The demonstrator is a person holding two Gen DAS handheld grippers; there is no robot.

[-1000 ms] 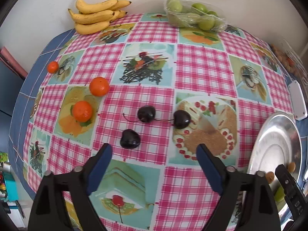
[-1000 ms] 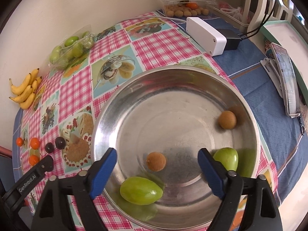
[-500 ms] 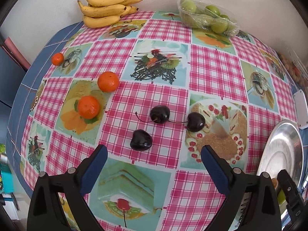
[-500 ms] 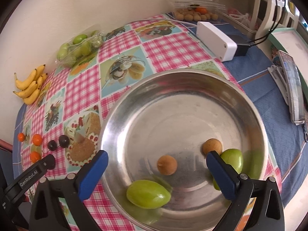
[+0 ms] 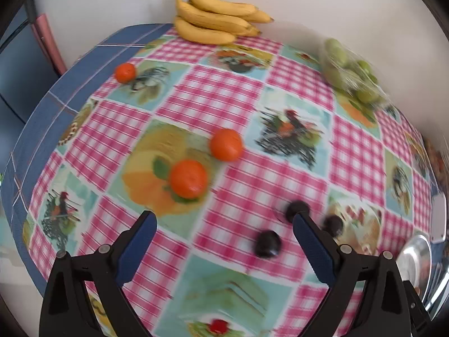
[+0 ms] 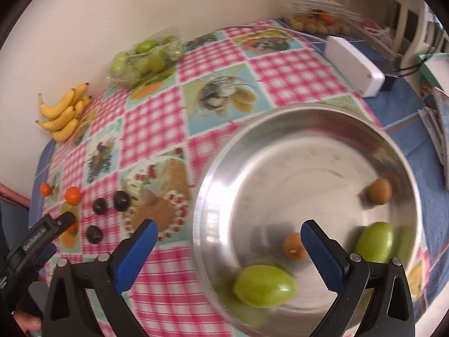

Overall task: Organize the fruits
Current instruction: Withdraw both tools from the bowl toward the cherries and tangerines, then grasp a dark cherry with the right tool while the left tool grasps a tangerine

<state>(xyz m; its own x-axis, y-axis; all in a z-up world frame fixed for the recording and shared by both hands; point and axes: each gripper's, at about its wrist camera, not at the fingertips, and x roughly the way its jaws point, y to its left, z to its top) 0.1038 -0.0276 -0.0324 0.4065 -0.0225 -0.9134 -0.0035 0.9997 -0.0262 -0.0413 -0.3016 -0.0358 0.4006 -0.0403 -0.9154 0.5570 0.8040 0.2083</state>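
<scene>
My left gripper [image 5: 224,241] is open and empty above the checked tablecloth. Two oranges [image 5: 188,179] [image 5: 226,144] lie just beyond it, a smaller one [image 5: 125,72] farther left. Three dark cherries [image 5: 267,243] [image 5: 297,210] [image 5: 332,224] lie by its right finger. My right gripper [image 6: 228,245] is open and empty over the near left rim of a steel bowl [image 6: 280,146]. The bowl holds two green fruits [image 6: 263,286] [image 6: 374,242] and two small brown fruits [image 6: 293,250] [image 6: 379,191].
A banana bunch [image 5: 216,16] and a bag of green fruits [image 5: 350,73] lie at the far edge by the wall. A white box [image 6: 355,64] and a clear tray of brown fruits [image 6: 317,19] sit behind the bowl. The table's left edge drops off past the blue cloth [image 5: 42,106].
My left gripper has swung left, so the oranges are now centred and the cherries sit at its right. My right gripper has shifted left toward the bowl's rim. Both views are blurred by motion.
</scene>
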